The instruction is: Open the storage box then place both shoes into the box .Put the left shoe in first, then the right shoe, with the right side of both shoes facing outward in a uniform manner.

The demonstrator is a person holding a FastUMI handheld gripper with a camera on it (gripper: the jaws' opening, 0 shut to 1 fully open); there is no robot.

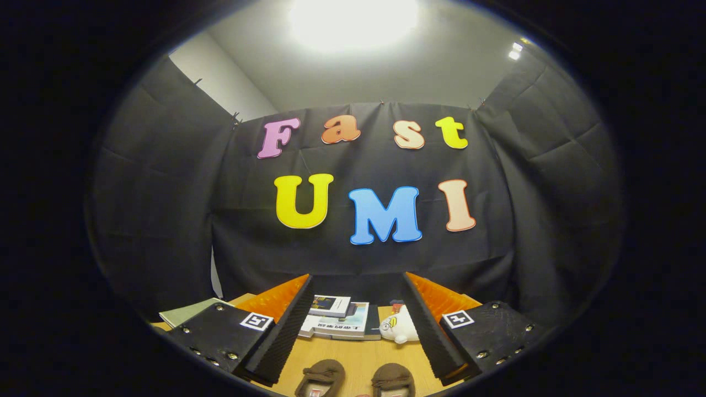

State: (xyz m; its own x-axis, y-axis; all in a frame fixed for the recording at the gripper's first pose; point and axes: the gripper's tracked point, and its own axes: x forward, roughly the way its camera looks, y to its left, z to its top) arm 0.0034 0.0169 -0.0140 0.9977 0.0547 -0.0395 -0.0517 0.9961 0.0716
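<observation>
The gripper point(356, 309) is held wide open, with nothing between its fingers. Two brown shoes point(356, 380) are seen at the bottom middle, on the wooden table point(353, 353). The wrong shoe could be picked first, because they look alike. Books point(336, 320) and a white toy point(400, 326) are stacked behind. A bright lamp point(353, 19) is seen up top.

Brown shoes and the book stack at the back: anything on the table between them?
Gripper view: bare wooden tabletop separates the two brown shoes from the stacked books. The open gripper holds nothing; a white plush toy sits beside the books.
</observation>
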